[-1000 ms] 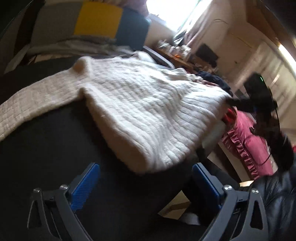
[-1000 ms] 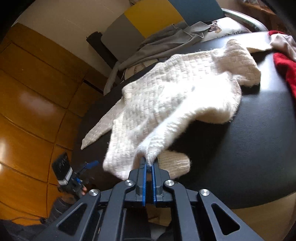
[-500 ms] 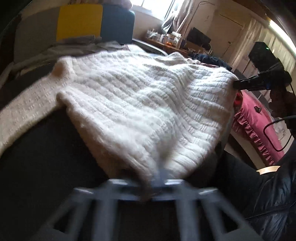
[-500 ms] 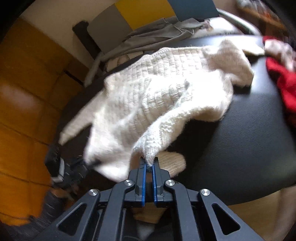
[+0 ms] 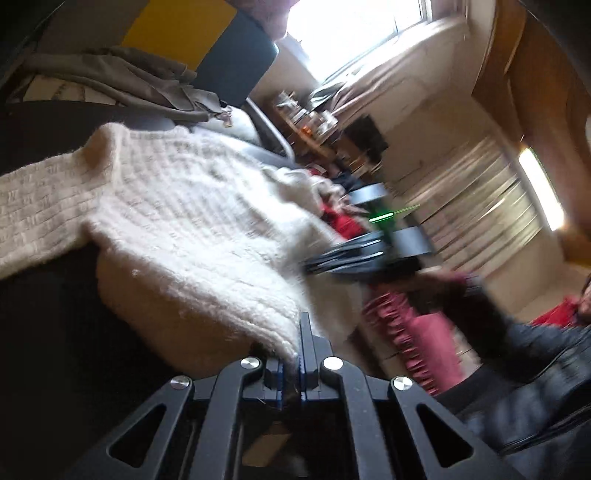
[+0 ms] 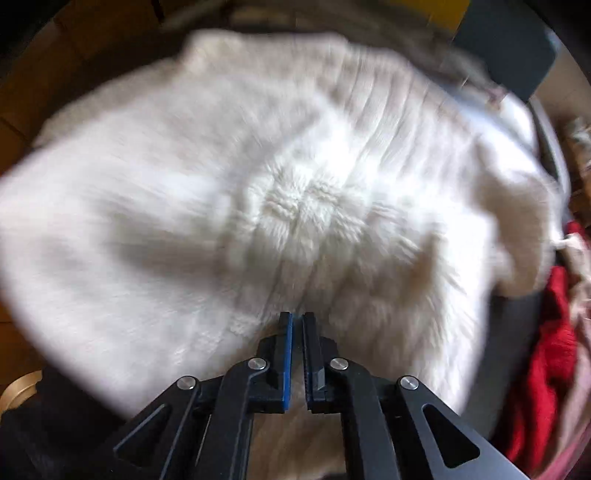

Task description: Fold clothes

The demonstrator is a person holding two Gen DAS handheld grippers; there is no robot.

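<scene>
Knitwear filled most of what we saw: a cream-white sweater (image 5: 192, 221) lay spread over a black table (image 5: 48, 332), one sleeve trailing off toward the left edge of the left wrist view. We found the left gripper (image 5: 291, 365) clenched on the near hem of that sweater, a tuft of the wool pinched between its blue pads, with the fabric rising from the table edge to the fingers. Our right gripper (image 6: 297, 354) pointed down onto the middle of the same sweater (image 6: 258, 206). Its jaws stood almost together, closing the last bit, with only a thin slit between the blue-lined fingers (image 6: 287, 362); pale fabric showed through that slit, but the view was blurred and we could not tell whether the pads were pinching the knit.

From the left wrist we also caught the right gripper (image 5: 347, 254) as a dark blur with a green light, reaching over the far right side of the sweater, held by a hand in a dark sleeve (image 5: 517, 347). Beyond the sweater we noted a grey garment (image 5: 122, 85) heaped against a panel of yellow and dark blue (image 5: 207, 40), and a bright window (image 5: 354, 29) behind. Red clothing (image 6: 550, 354) lay just beside the sweater's right edge in the right wrist view, and a pink ruffled cloth (image 5: 417, 339) hung below the table in the left.
</scene>
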